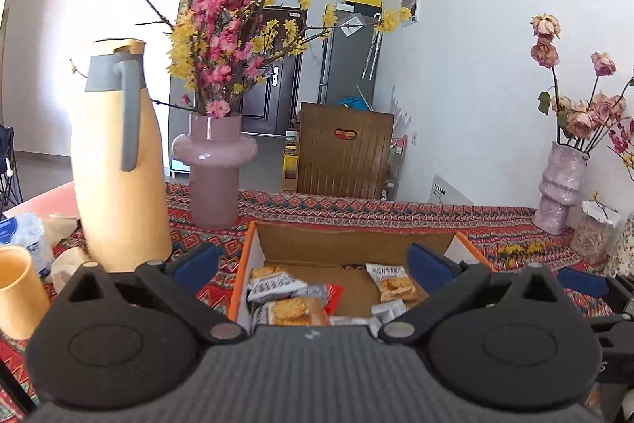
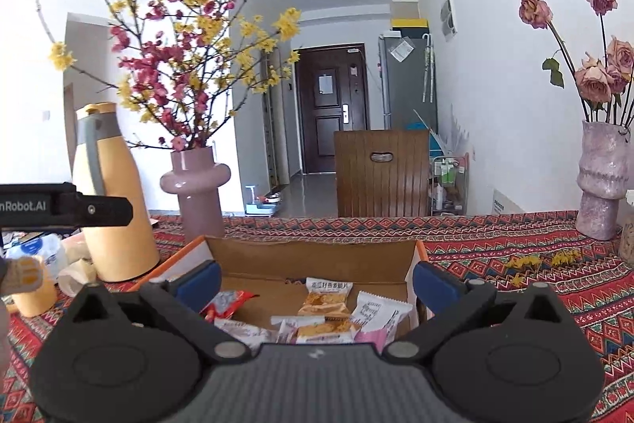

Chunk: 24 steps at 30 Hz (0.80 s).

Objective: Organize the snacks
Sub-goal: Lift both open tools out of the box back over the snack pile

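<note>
Matte black plastic throughout on the left hand-held gripper point(image 1: 313, 264) — ribbed grey-black centre panel carrying a small white mark, flanked by two rounded housings, each with a shallow circular recess and a triangular cut-out above. Angled black links pinned by silver round-headed screws, ending in blue padded fingers point(image 1: 430, 260). Same build on the right hand-held gripper point(image 2: 317, 280) — blue pads point(image 2: 198, 278) again. White lettering ending "nRobot.AI" on a black side bar point(image 2: 65, 205).
</note>
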Available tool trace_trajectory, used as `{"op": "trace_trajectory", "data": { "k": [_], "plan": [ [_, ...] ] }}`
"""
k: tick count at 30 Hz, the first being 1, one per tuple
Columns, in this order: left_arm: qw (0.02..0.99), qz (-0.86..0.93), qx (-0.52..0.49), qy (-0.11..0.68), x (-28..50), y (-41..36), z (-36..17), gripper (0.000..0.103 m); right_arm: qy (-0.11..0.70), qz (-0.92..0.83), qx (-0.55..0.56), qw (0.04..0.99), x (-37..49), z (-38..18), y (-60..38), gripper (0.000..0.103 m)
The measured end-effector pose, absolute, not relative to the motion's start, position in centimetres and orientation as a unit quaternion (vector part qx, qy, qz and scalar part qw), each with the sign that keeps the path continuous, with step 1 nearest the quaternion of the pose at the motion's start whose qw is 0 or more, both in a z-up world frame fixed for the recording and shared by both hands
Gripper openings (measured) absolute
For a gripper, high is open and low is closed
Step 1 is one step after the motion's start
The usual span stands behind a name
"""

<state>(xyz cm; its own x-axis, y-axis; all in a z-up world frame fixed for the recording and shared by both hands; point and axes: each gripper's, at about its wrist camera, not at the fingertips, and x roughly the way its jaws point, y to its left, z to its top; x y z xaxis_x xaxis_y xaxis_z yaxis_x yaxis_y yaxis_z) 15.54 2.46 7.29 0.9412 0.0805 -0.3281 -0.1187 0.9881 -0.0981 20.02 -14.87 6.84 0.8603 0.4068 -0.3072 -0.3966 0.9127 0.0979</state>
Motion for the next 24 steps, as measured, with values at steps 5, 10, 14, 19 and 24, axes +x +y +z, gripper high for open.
{"op": "trace_trajectory", "data": {
  "k": [5, 10, 14, 19, 24],
  "plan": [
    [0.981, 0.057, -0.052, 0.177, 13.1, 3.1, 5.9, 0.103, 0.177, 0.214, 0.012, 0.961, 17.9, 6.0, -15.9, 0.103],
    [0.978, 0.064, -0.046, 0.192, 11.1, 3.9, 4.3, 0.103, 0.193, 0.218, 0.009, 0.957, 15.7, 4.8, -16.7, 0.103],
    [0.976, 0.066, -0.043, 0.203, 9.7, 4.4, 3.0, 0.103, 0.208, 0.217, 0.011, 0.954, 14.3, 3.8, -17.3, 0.103],
    [0.974, 0.059, -0.036, 0.217, 8.4, 4.5, 0.9, 0.103, 0.226, 0.218, 0.015, 0.949, 12.7, 2.7, -18.2, 0.103],
    [0.971, 0.051, -0.019, 0.232, 8.2, 4.1, -1.6, 0.103, 0.250, 0.207, 0.015, 0.946, 11.6, 1.0, -19.3, 0.103]
  ]
}}
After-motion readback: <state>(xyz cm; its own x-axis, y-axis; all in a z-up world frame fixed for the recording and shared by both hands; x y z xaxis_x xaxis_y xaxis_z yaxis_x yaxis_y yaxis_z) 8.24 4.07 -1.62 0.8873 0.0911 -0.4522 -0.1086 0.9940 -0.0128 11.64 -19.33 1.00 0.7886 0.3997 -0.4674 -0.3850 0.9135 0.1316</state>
